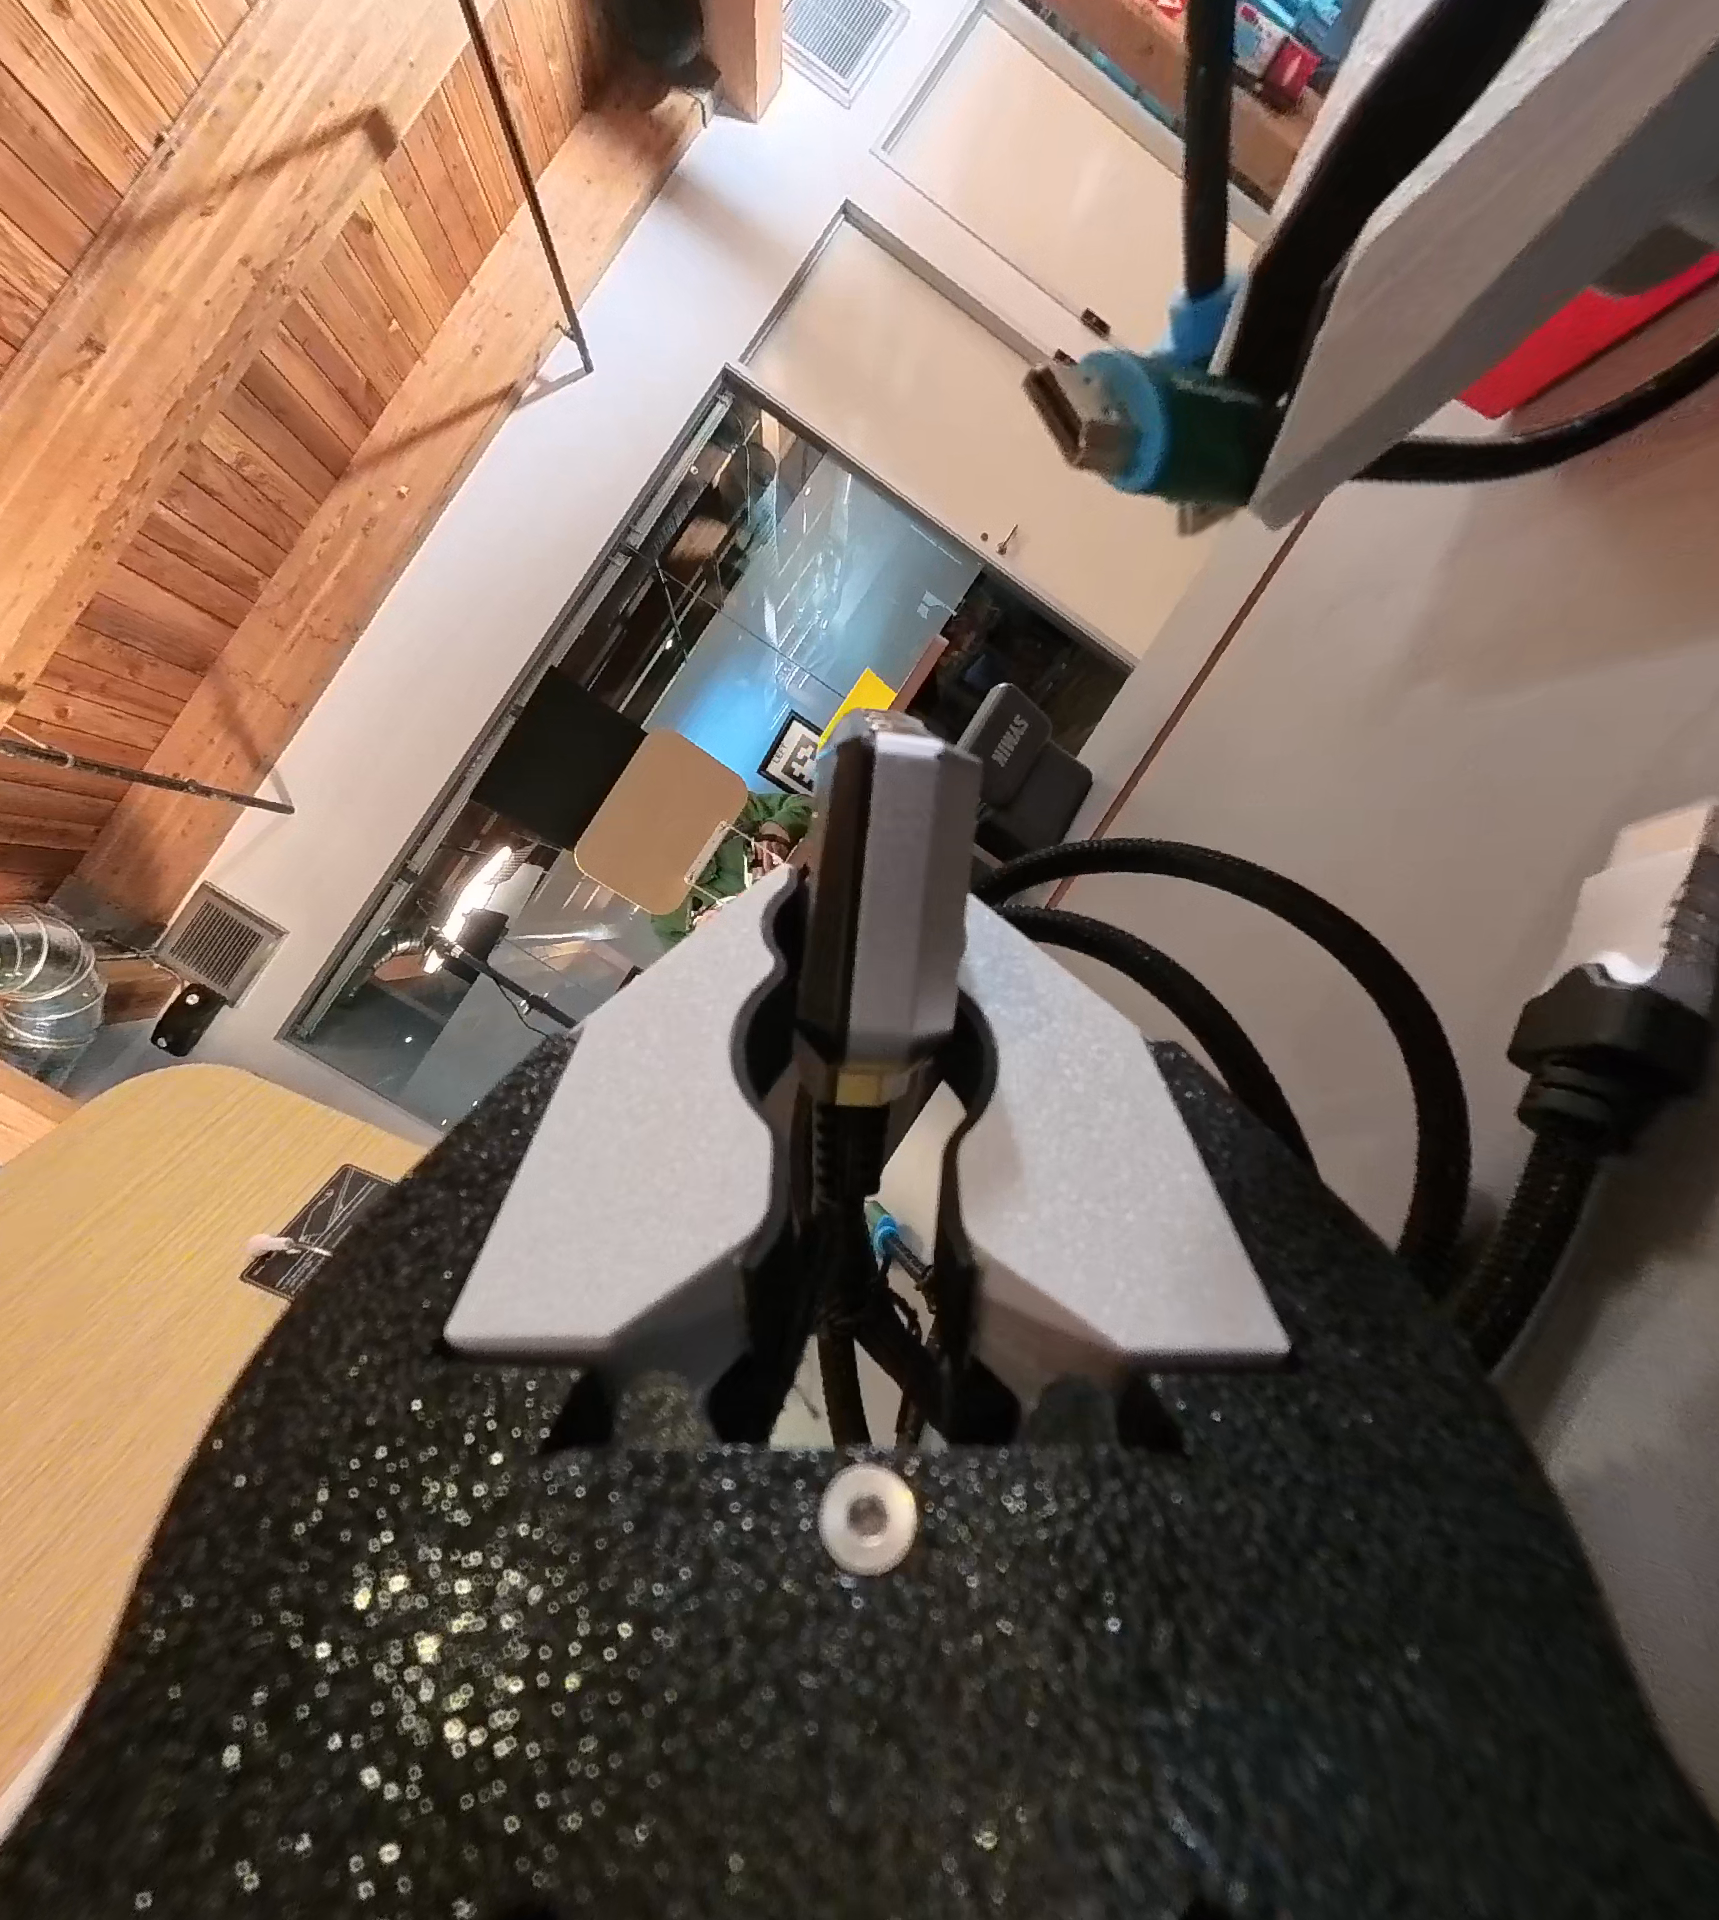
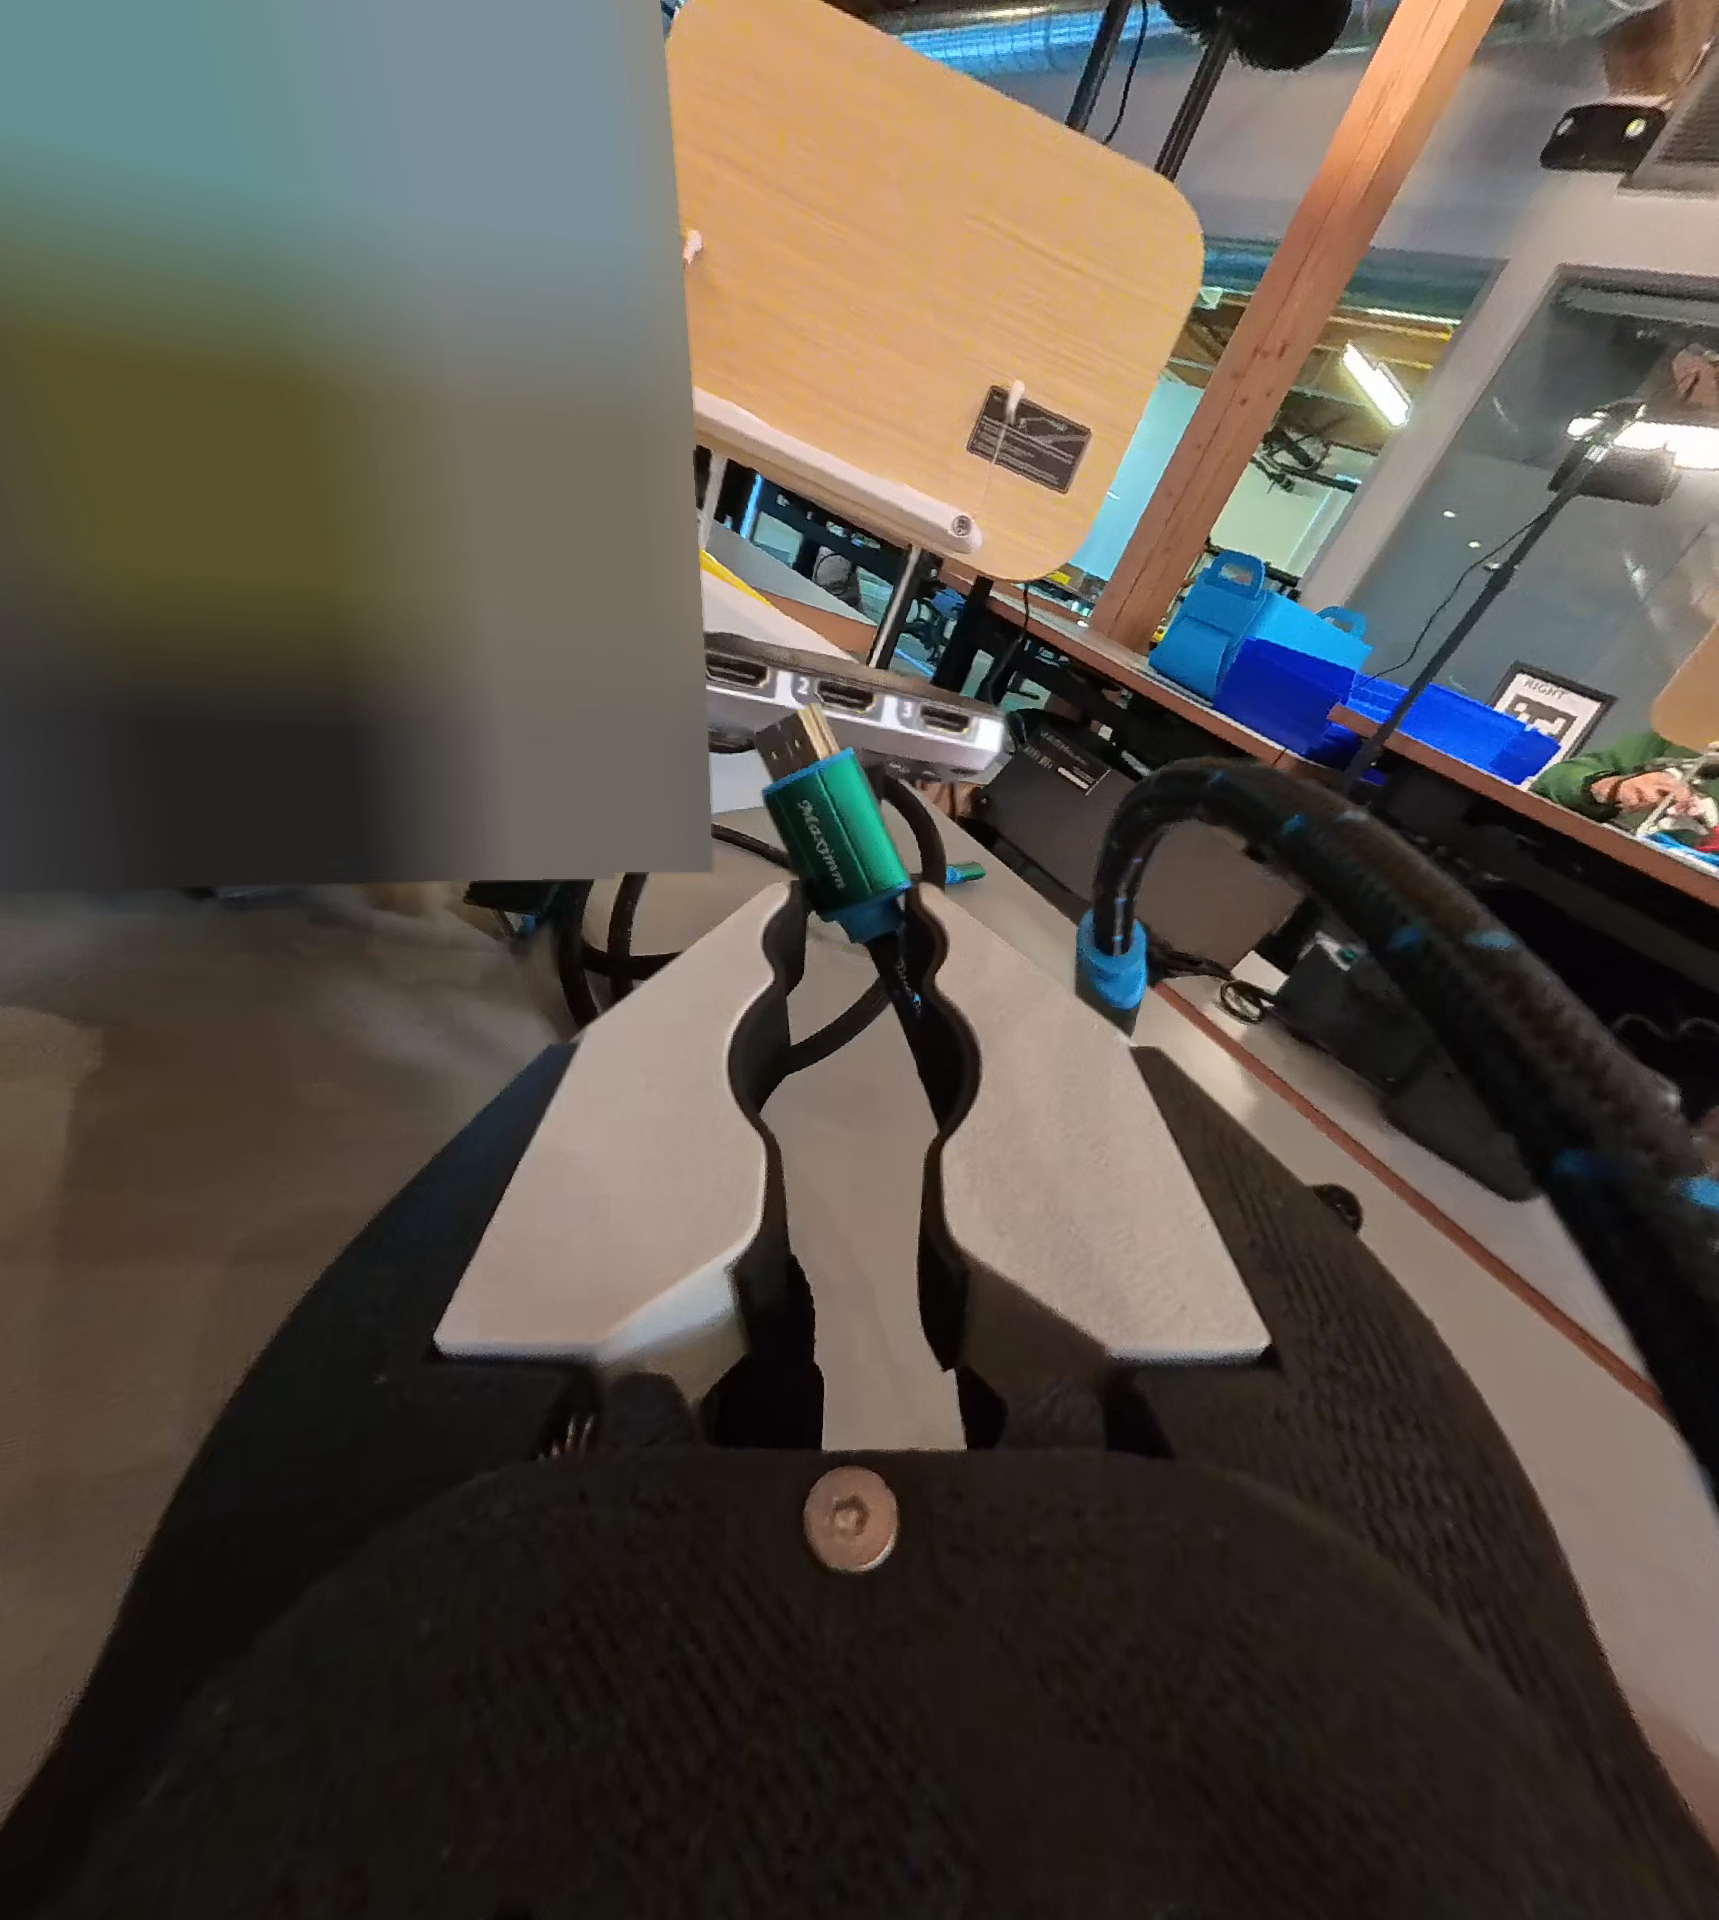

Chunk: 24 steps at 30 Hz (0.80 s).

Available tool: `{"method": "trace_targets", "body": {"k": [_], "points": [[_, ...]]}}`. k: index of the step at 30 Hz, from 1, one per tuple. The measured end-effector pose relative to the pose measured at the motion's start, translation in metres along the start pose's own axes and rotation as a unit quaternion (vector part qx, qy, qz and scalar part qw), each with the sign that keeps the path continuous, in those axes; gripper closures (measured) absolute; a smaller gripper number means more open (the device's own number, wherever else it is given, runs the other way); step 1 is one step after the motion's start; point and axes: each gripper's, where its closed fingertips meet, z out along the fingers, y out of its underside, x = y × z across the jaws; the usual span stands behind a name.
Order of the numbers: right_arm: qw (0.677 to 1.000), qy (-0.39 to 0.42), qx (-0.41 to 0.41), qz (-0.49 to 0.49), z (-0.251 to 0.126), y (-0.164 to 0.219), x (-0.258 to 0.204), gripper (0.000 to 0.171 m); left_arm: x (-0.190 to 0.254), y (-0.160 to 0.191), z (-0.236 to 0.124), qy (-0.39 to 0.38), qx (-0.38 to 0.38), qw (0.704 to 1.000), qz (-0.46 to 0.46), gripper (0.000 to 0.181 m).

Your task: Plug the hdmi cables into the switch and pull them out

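My left gripper is shut on a grey metal HDMI plug, which stands up between the fingers with its black braided cable running back under them. My right gripper is shut on a green HDMI plug. That plug's gold tip points at the silver switch and sits just short of its row of ports. In the left wrist view the right gripper holds the green plug in the air at top right. A second grey plug lies loose on the table. The switch's left end is hidden by a blurred patch.
A black-and-blue braided cable arches over the table at right. A black box sits behind the switch. A light wood board stands behind it and also shows in the left wrist view. Blue bins and a person's green sleeve are at a far bench. Left tips to right tips: about 8 cm.
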Motion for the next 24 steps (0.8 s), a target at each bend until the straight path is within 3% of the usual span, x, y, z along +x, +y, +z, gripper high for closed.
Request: {"method": "trace_targets", "body": {"k": [9,24], "points": [[0.99,0.067,0.009,-0.124,-0.002,-0.017,0.003,0.155,0.001,0.0,0.0,0.001,0.0,1.0,0.002,0.161],[0.984,0.062,-0.011,-0.166,0.002,-0.011,-0.005,0.154,0.002,0.0,0.0,0.006,0.0,1.0,0.003,0.161]]}}
